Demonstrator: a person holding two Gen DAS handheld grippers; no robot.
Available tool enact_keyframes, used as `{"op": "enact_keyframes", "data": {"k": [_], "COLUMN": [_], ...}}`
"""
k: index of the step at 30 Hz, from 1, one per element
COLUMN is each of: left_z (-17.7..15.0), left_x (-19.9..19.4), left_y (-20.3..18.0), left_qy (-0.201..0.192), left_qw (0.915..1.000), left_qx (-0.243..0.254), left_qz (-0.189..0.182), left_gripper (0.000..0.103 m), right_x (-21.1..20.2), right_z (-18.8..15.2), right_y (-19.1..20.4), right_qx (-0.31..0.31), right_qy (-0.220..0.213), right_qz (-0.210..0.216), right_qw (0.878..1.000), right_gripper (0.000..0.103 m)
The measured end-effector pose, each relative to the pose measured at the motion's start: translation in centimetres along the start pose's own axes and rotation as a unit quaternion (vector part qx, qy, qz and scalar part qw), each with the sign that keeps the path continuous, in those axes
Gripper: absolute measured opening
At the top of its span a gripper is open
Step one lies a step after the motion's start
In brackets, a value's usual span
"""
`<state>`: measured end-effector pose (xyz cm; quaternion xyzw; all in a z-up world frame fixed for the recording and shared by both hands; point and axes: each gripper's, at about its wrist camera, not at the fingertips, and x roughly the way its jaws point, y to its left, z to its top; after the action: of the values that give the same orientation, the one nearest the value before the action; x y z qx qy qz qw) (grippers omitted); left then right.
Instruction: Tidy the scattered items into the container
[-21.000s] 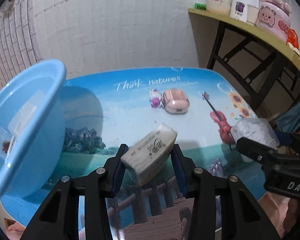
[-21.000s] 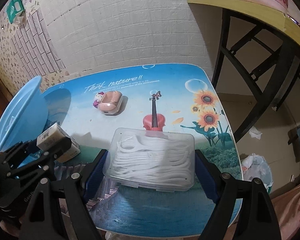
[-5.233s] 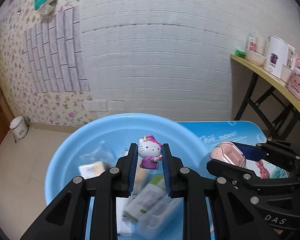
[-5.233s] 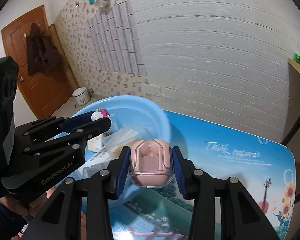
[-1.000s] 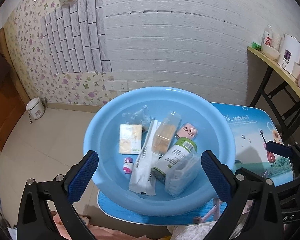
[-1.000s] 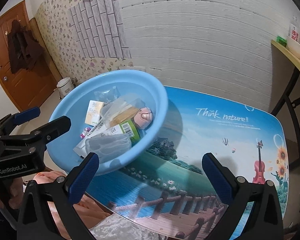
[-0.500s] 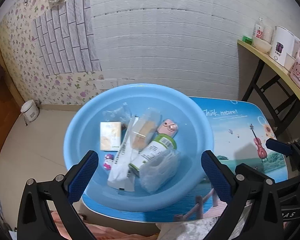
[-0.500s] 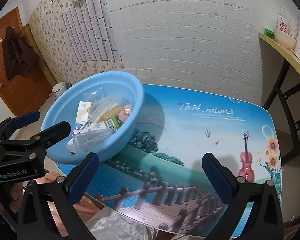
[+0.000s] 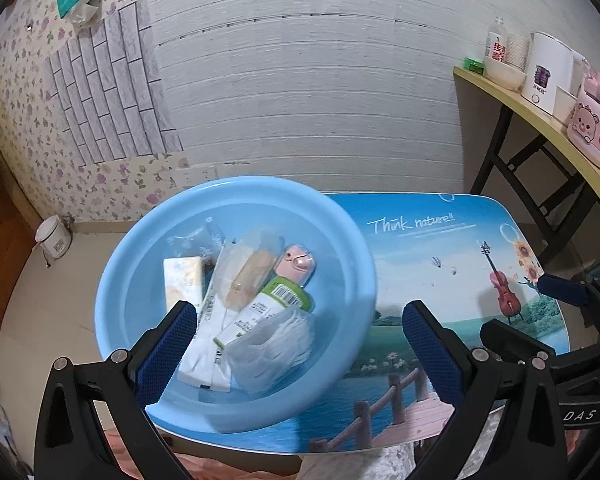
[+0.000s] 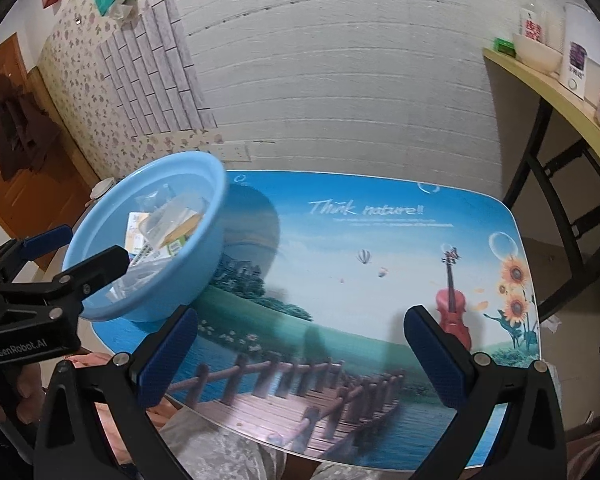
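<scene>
Evidently the round light-blue plastic basin [image 9: 236, 408], holding every item, sat on the desk [image 10: 380, 240] at ten o'clock from the spread, empty right hand-held gripper [image 10: 300, 354] and straight ahead of the nearer, likewise spread left hand-held gripper [image 9: 296, 346].

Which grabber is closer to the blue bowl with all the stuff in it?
Left. The left gripper hangs open right over the blue bowl. The right gripper, open too, is off to the bowl's side, over the bare table.
</scene>
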<state>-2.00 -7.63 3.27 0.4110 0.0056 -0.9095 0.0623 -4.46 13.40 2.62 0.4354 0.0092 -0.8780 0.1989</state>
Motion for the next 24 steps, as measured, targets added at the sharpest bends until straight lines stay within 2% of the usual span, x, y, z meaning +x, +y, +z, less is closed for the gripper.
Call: {"op": "enact_keyframes", "data": {"k": [11, 24], "left_z": [0.4, 0.3], "left_x": [0.4, 0.9], "left_y": [-3.4, -5.1], "left_qy": [0.006, 0.011], "left_qw": [0.9998, 0.9995], "left_qx": [0.012, 0.017], "left_qz": [-0.015, -0.022], "left_gripper": [0.103, 0.103], "right_x": [-1.2, -1.7], "right_z": [0.0, -0.3], "right_y": [-2.9, -4.9], "right_qx": [0.007, 0.019], "right_qy": [-0.007, -0.012], "right_qz": [-0.008, -0.022], "right_qw": [1.0, 1.0], "right_gripper": [0.103, 0.103]}}
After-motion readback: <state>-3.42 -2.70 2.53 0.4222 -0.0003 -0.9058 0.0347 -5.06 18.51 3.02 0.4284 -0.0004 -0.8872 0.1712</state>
